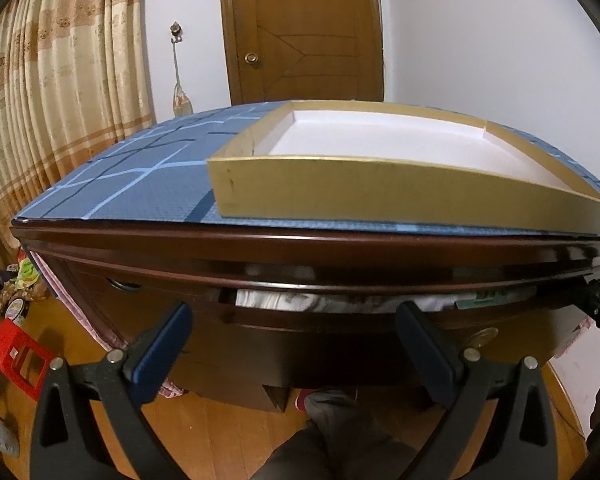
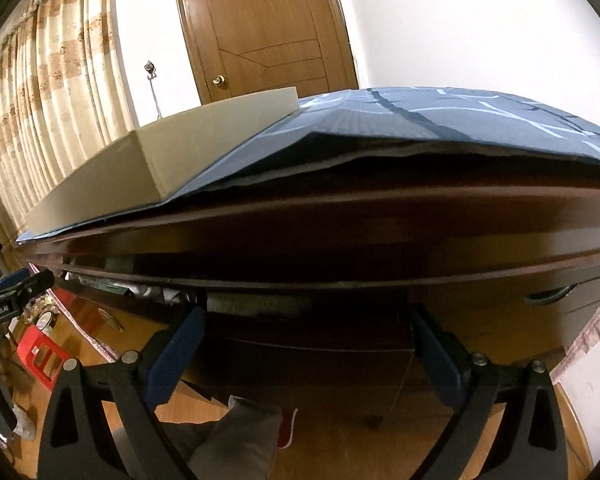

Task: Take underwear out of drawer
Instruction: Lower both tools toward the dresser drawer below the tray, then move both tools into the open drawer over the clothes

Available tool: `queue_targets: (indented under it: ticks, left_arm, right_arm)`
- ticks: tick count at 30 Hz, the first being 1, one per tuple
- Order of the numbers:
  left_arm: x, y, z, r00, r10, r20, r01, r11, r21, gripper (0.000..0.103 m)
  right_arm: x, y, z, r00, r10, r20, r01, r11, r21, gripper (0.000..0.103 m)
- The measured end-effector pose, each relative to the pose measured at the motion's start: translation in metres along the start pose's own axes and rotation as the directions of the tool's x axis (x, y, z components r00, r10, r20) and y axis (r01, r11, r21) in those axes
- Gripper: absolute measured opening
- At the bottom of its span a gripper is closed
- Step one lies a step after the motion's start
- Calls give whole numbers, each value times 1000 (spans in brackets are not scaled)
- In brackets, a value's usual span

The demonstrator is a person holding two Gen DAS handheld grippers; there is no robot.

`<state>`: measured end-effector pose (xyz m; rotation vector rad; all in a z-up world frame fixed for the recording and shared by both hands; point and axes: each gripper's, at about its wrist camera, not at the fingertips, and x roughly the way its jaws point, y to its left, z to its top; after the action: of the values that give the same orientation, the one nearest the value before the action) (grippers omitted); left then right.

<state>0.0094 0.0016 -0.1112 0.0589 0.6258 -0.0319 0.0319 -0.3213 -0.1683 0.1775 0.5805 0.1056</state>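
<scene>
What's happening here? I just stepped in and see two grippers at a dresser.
A person is holding both grippers in front of a dark wooden dresser. The left gripper and right gripper both have their jaws open and hold nothing. The top drawer is open only a crack, with white fabric showing inside. Nothing has been taken out yet. A gold tray sits on the blue cloth on top.

"GenRobot.AI" on left hand-held gripper point(image 2: 18, 280) body, right-wrist view.

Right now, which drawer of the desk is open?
The middle drawer, straight before the left gripper; white cloth shows in its gap. The drawer with the ring handle is shut.
</scene>
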Motion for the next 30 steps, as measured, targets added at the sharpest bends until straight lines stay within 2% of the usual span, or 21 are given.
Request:
queue_targets:
  ticks: [13, 25, 28, 30]
  left_arm:
    - [-1, 0, -2, 1000, 0, 5, 0, 1000, 23, 103]
    - [10, 2, -10, 1000, 9, -28, -8, 999, 34, 103]
    - [14, 3, -13, 999, 24, -38, -22, 999, 46, 103]
    - [16, 4, -14, 999, 29, -44, -27, 998, 49, 103]
  right_arm:
    - [-21, 0, -11, 1000, -7, -28, 7, 1000, 8, 100]
    - [-39, 3, -23, 997, -23, -69, 24, 999, 23, 100]
    - [-42, 5, -25, 997, -35, -66, 37, 999, 29, 100]
    - [-53, 7, -22, 997, -72, -2, 72, 996, 50, 100]
